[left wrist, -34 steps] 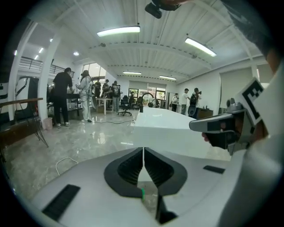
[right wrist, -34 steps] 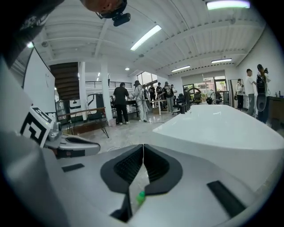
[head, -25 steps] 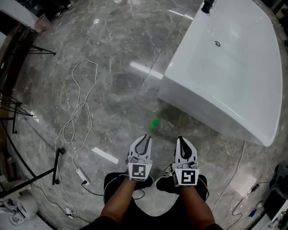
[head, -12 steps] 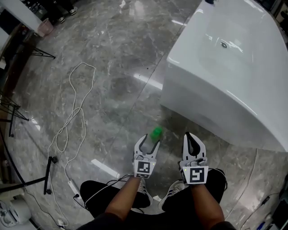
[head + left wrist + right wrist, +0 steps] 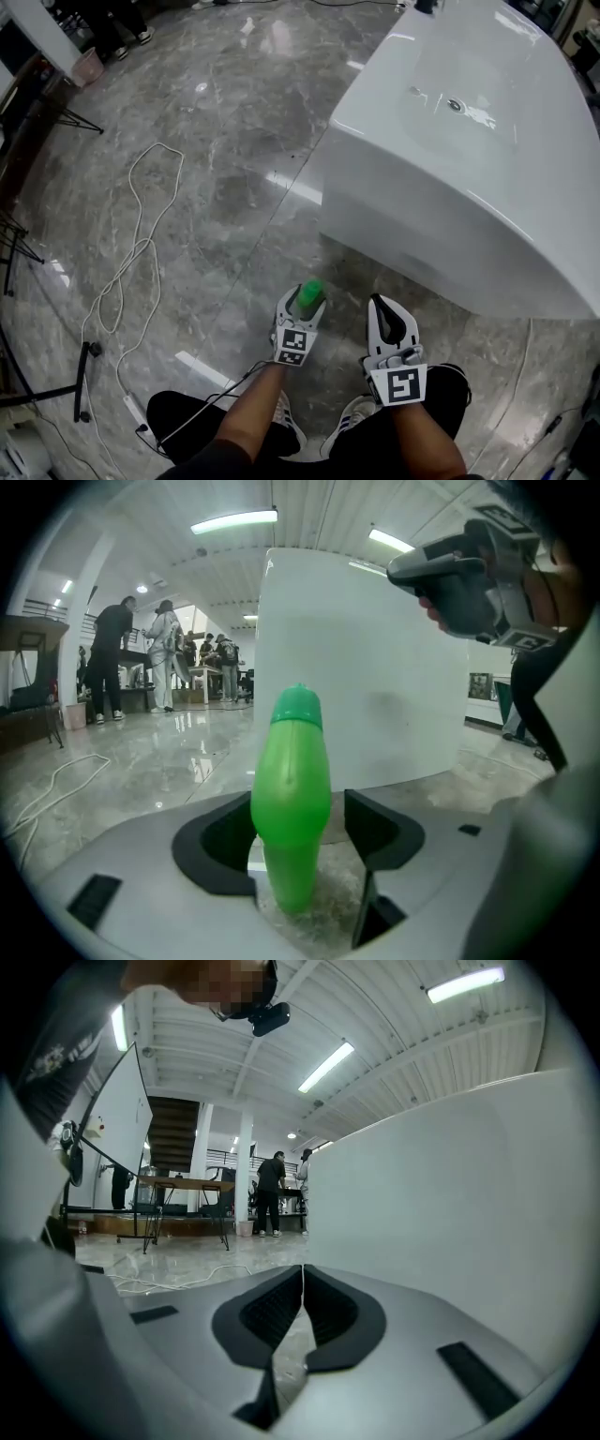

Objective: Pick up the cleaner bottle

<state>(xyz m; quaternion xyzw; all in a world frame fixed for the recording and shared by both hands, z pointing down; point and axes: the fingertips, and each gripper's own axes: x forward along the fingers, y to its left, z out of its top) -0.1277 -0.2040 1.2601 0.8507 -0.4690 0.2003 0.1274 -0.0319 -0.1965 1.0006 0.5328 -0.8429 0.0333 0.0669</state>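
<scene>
Green cleaner bottle [image 5: 306, 298] upright on the floor [image 5: 187, 187]
Glossy bright-green plastic, bulging at mid-body, capped in green; it stands on the grey marble near the side of a white bathtub [image 5: 450, 187].

Between the left jaws: the cleaner bottle [image 5: 291, 789] stands upright on the floor [image 5: 216, 141], right inside the left gripper [image 5: 298, 311], whose jaws are opening around it.
Ahead of the left jaws: the bathtub [image 5: 450, 187] wall, just behind the bottle.
Right of the left jaws: the right gripper [image 5: 384, 309], alongside but apart, jaws together with nothing between them.
Ahead of the right jaws: bathtub wall to the right, floor running off to the left.
Left of the left jaws: a cable [image 5: 141, 234] looping over the floor, well apart.
Far ahead-left of both jaws: people [image 5: 112, 658] standing near a table [image 5: 183, 1183], well beyond the tub's end.
</scene>
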